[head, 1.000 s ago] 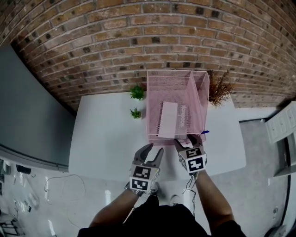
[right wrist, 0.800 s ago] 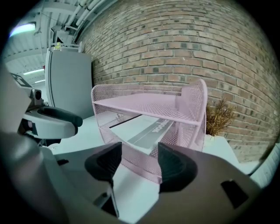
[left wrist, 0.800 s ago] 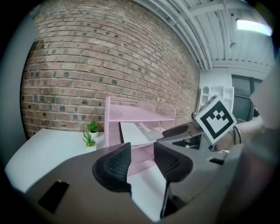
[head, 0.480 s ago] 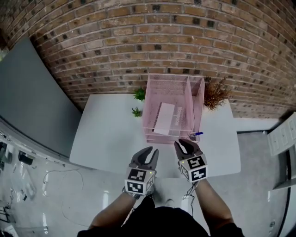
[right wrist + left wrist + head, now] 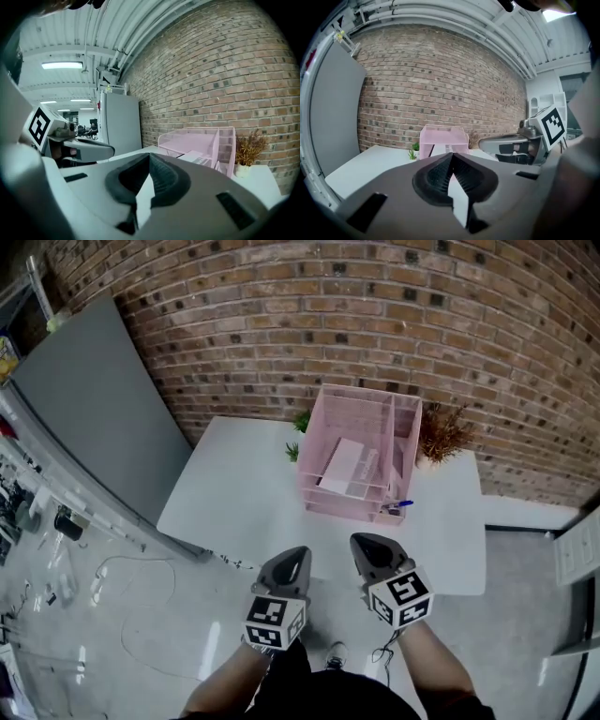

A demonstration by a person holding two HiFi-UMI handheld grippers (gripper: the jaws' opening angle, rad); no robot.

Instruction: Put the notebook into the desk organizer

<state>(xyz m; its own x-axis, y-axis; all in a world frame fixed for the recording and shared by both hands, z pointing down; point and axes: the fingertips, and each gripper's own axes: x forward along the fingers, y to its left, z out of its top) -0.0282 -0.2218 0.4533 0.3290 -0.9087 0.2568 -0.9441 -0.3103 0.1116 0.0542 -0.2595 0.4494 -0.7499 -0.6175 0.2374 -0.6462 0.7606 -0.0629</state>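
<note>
A pink mesh desk organizer (image 5: 361, 451) stands at the back of the white table (image 5: 244, 493). The white notebook (image 5: 343, 468) lies slanted inside its large compartment. My left gripper (image 5: 289, 562) and right gripper (image 5: 367, 545) hang side by side in front of the table's near edge, well short of the organizer. The jaws of both have just been closing and now stand shut with nothing between them. In the left gripper view the shut left gripper (image 5: 451, 157) points at the organizer (image 5: 443, 140). In the right gripper view the right gripper (image 5: 149, 159) has the organizer (image 5: 197, 140) ahead to its right.
Two small green plants (image 5: 298, 423) stand left of the organizer, and a dried brown plant (image 5: 441, 437) to its right. A blue pen (image 5: 401, 505) lies by the organizer's front right corner. A grey panel (image 5: 103, 399) leans at the left, with a brick wall behind and cables on the floor.
Both grippers have drawn back from the organizer's front toward the person and risen. Their jaws went from wide open to shut. The notebook stays in the organizer.
</note>
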